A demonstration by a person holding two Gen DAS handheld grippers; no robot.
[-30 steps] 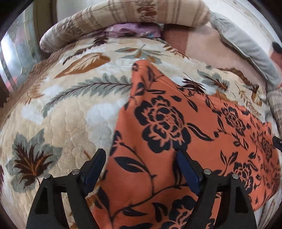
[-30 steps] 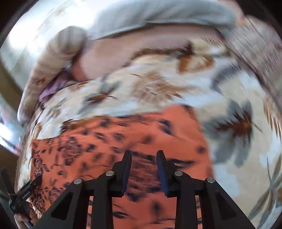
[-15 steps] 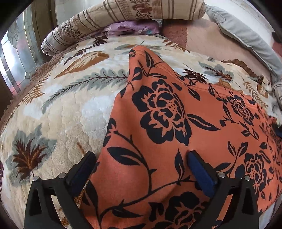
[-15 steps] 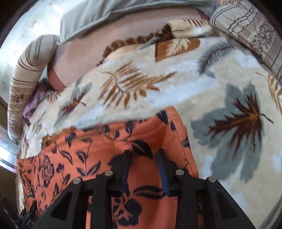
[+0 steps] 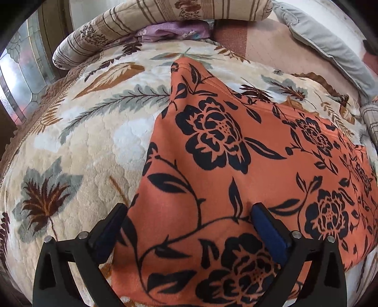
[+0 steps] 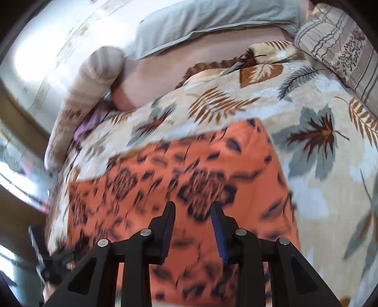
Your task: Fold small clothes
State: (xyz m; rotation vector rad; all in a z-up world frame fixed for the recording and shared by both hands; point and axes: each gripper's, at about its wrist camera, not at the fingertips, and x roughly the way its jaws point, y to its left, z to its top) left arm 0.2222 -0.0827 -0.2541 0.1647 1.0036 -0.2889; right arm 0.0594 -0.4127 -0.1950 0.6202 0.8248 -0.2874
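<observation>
Orange fleece garment with a black rose-and-vine print (image 5: 236, 170) lies spread on a plush cream blanket patterned with grey, brown and rust leaves (image 5: 78, 151), filling the centre and right of the left wrist view, with one pointed corner reaching toward the upper middle of the frame. The left gripper (image 5: 189, 226) sits at the bottom edge with its jaws spread wide; its left finger stands over the blanket just beside the garment's left edge, its right finger over the orange fabric, and nothing is pinched between the blue pads. A striped beige bolster pillow (image 5: 165, 16) curves across the top of that frame, a lilac cloth (image 5: 174, 31) is tucked beneath it, and a grey pillow (image 5: 330, 47) runs down the upper right.

The right wrist view is blurred. There the same garment (image 6: 165, 179) occupies the lower centre and left, its far edge crossing mid-frame against the blanket (image 6: 319, 165). The right gripper (image 6: 192, 217) hangs above the fabric at bottom centre, jaws set narrowly apart with a clear gap and no cloth caught between them. A striped pillow (image 6: 342, 47) shows at the upper right.
</observation>
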